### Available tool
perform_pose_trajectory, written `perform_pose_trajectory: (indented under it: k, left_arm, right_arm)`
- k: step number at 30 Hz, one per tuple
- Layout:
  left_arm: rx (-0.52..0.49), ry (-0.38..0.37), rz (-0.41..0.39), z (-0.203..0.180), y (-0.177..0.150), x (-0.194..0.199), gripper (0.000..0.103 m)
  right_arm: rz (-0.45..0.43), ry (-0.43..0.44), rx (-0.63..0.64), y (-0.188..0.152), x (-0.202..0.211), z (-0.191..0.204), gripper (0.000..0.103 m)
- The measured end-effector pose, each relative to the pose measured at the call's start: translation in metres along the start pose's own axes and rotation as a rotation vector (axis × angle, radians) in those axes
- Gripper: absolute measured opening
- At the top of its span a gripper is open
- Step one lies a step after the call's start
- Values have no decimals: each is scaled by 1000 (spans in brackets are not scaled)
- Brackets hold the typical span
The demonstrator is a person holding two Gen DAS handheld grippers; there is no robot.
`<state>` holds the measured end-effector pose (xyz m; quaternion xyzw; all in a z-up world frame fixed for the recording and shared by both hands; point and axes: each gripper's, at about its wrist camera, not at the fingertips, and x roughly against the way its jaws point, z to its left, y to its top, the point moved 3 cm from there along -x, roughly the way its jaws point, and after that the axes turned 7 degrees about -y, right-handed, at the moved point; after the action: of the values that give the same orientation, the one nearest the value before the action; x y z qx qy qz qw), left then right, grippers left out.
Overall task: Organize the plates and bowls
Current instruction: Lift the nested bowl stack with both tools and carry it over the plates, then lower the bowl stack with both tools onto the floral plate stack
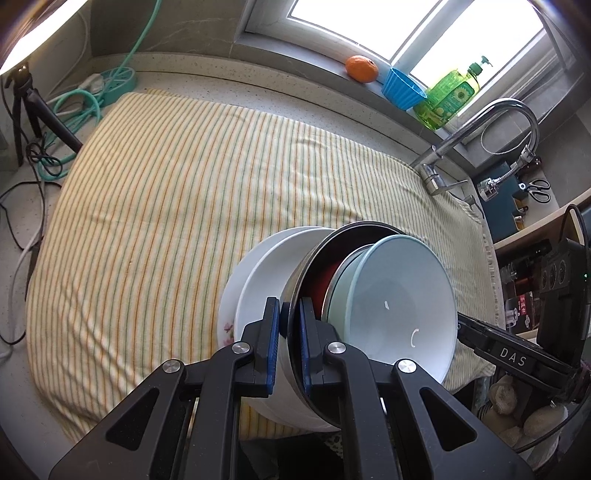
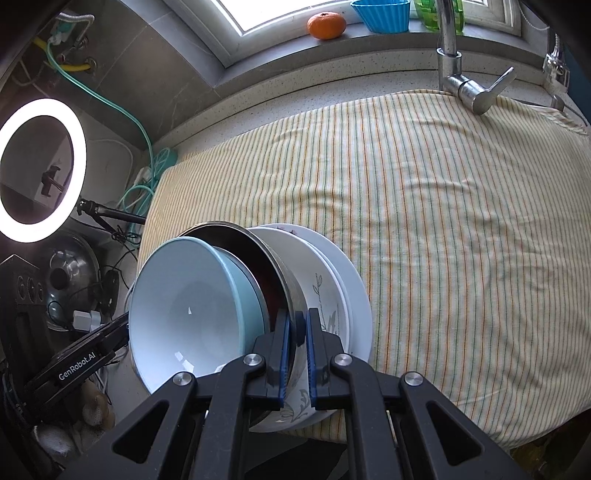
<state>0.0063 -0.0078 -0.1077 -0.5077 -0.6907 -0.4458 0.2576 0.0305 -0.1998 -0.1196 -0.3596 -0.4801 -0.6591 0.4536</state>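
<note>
Pinching steel bowl (image 1: 314,258) rim from opposite sides, both grippers angled steeply down; left gripper (image 1: 290,317), right gripper (image 2: 297,325) jaws clamped.

Bright daylight from the window (image 1: 424,33), blown out to white. Extra glow from the ring light (image 2: 38,170), also clipped. Soft shadows across the striped cloth (image 1: 203,192). Sharp focus centrally; strong fisheye bending and dark vignetting at corners.
</note>
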Motion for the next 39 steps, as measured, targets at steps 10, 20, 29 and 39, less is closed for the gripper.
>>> perform_pose_trajectory:
  k: [10, 20, 29, 39]
  left_arm:
    - [-26, 5, -6, -2, 2, -2, 7]
    - [-88, 46, -33, -4, 0, 5, 11]
    - [-129, 81, -74, -9, -2, 13, 11]
    - [-170, 131, -117, -12, -6, 25, 11]
  right_arm:
    - [-8, -1, -1, 0, -3, -3, 10]
    - [-57, -39, 37, -1, 4, 3, 10]
    - [-100, -71, 62, -1, 14, 4, 13]
    - [-157, -94, 66, -5, 29, 4, 16]
